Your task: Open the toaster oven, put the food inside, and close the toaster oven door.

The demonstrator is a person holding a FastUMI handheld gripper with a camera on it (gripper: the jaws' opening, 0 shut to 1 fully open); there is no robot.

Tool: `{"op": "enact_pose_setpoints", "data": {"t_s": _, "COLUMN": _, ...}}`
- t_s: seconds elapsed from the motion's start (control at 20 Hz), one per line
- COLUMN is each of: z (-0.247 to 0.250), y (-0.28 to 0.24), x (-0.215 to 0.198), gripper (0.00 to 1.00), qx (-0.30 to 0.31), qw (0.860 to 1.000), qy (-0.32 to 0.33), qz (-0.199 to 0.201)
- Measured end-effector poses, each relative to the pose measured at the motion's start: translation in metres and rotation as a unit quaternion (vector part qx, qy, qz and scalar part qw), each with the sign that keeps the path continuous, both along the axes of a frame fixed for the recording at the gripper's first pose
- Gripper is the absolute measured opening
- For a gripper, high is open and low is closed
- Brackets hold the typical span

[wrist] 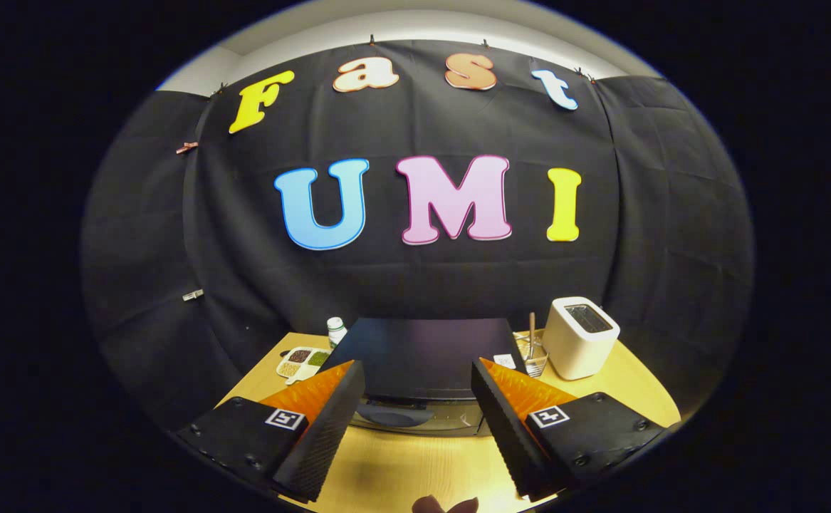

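A dark toaster oven stands in the middle of the wooden table, and I see it from above. Its glass front faces me low between my fingers, with a greyish rounded shape on it; the door looks shut. My gripper hovers above and in front of the oven, open, with nothing between the fingers. A small brown piece, perhaps the food, lies on the table close under me, partly cut off.
A white slot toaster stands right of the oven. Between them are a holder with a wooden-handled utensil and a small white card. Left of the oven are a divided dish of grains and a small bottle.
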State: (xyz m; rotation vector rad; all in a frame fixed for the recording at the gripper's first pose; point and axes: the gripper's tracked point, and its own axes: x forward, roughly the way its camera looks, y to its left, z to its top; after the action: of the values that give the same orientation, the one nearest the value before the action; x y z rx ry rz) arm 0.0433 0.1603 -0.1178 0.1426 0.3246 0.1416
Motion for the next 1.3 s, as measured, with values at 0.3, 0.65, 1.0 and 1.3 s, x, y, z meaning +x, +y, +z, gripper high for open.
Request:
{"op": "enact_pose_setpoints", "data": {"t_s": 0.3, "z": -0.074, "y": 0.033, "x": 0.024, "gripper": 0.98, "qx": 0.002, "qw": 0.996, "qy": 0.085, "qz": -0.003}}
{"op": "enact_pose_setpoints", "data": {"t_s": 0.65, "z": -0.133, "y": 0.054, "x": 0.051, "gripper": 0.99, "qx": -0.003, "qw": 0.988, "qy": 0.156, "qz": -0.011}}
{"op": "enact_pose_setpoints", "data": {"t_s": 1.0, "z": -0.144, "y": 0.053, "x": 0.049, "gripper": 0.98, "qx": -0.041, "qw": 0.986, "qy": 0.158, "qz": -0.037}}
{"op": "enact_pose_setpoints", "data": {"t_s": 1.3, "z": -0.149, "y": 0.054, "x": 0.026, "gripper": 0.99, "qx": -0.047, "qw": 0.986, "qy": 0.158, "qz": -0.039}}
